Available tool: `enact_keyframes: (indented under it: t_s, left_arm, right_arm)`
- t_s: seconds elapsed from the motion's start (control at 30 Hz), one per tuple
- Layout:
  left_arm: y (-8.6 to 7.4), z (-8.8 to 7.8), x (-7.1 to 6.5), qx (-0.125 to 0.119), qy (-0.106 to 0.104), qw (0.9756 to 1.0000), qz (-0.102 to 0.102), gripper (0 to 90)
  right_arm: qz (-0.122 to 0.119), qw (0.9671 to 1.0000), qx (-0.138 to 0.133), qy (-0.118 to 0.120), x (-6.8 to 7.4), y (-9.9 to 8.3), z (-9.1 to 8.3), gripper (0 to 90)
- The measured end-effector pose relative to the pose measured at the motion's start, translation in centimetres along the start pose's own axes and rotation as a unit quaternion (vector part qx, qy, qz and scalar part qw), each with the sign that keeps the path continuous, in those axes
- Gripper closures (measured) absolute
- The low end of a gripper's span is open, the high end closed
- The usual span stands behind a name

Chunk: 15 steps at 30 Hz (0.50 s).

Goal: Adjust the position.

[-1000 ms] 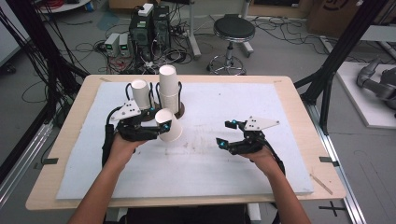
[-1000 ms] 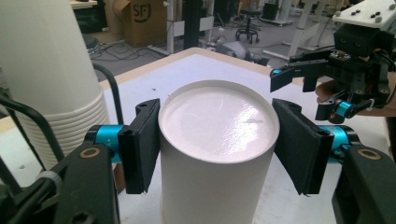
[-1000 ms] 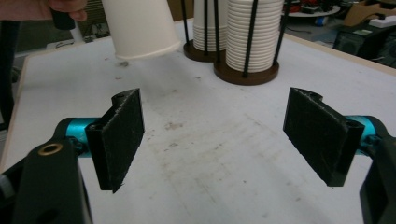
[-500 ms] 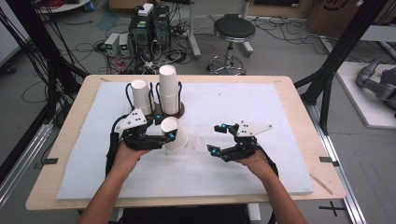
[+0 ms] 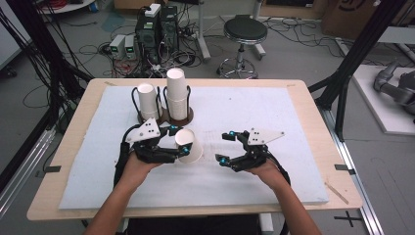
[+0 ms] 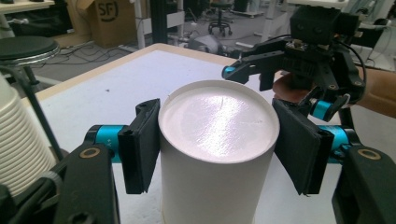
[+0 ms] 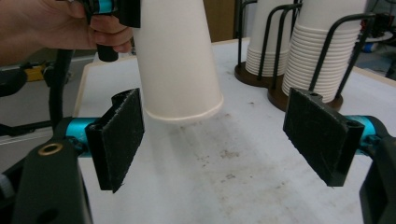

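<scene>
Paper cup point(image 5: 188, 145) sat clamped in the jaws of our left gripper point(image 5: 182, 148), held upside down and lifted off the bench point(image 5: 293, 112). In the high view we saw it near the middle of the white mat point(image 5: 244, 181), just in front of the two wire holders with their cup stacks point(image 5: 176, 94) at the far left. The left gripper view gave what the high view could not — the cup's flat base point(image 6: 219, 119) facing the camera, with both black pads pressed against its sides. From the right gripper view we saw the cup's rolled rim point(image 7: 184, 114) hanging clear above the stained mat, tilted a little, beyond our right gripper point(image 7: 212, 135) and not between its pads. That gripper's jaws stood wide apart with nothing in them — near the cup, pointing toward it across the mat.
</scene>
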State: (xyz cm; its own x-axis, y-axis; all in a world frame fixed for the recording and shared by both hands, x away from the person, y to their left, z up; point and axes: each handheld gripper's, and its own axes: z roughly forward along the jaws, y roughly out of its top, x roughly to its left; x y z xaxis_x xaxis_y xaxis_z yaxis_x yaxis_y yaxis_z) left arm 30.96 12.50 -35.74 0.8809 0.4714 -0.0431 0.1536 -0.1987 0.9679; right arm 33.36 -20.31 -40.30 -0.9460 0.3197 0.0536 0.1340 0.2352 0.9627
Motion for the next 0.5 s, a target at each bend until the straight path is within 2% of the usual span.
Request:
enact_keyframes:
  t_s: [0.3, 0.5]
  left_arm:
    - [0.5, -0.1, -1.1, 0.006, -0.022, 0.9997, 0.012, 35.8]
    - [0.5, 0.1, -1.4, 0.007, -0.033, 0.9994, 0.01, 35.8]
  right_arm:
    - [-0.007, 0.9996, 0.0, 0.029, 0.9, 0.1, 0.6, 20.7]
    - [-0.009, 0.999, 0.004, 0.044, 1.5, 0.1, 1.2, 20.7]
